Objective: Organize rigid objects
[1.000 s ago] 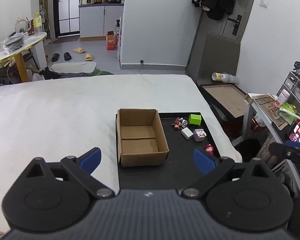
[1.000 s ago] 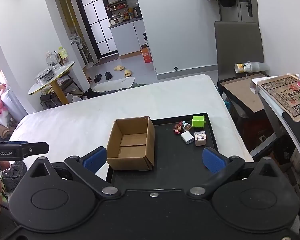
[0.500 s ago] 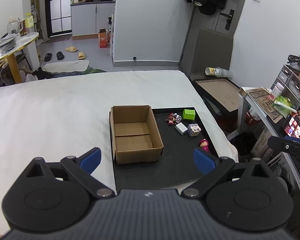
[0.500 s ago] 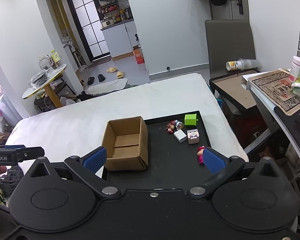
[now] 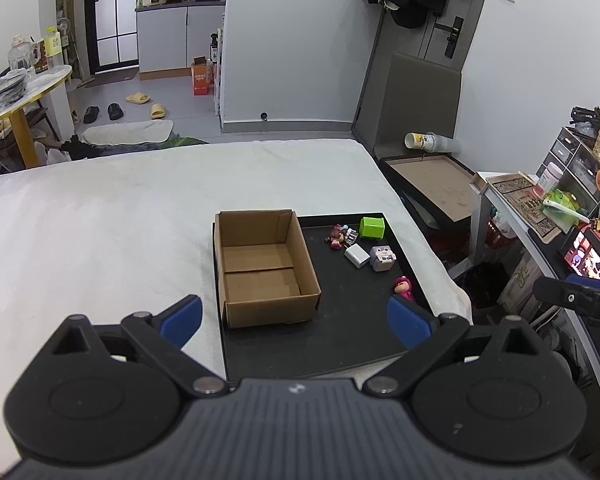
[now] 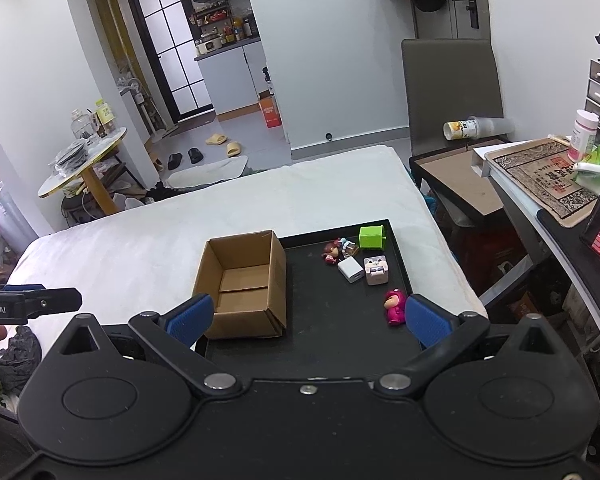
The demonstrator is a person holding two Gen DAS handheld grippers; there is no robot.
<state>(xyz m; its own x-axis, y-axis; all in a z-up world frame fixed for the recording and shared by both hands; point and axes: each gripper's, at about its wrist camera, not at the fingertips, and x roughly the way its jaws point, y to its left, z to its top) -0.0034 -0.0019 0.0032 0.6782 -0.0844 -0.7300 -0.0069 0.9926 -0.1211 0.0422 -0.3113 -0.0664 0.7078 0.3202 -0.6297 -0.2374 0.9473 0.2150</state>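
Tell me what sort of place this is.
Likely a small studio flat: a white bed takes the foreground, a kitchen counter shows through the doorway, and slippers lie on the floor.

"Robot.AI" in white on the left gripper [image 6: 28,307], cut off at frame edge

Bare black tray [image 5: 340,332] surface is lying open in front; a cardboard box [image 5: 262,266] is blocking its left half, small toys [image 5: 374,250] crowding the far-right corner

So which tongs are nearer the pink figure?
Right. The right tongs have a fingertip right beside the pink figure; the left tongs hang slightly farther back.
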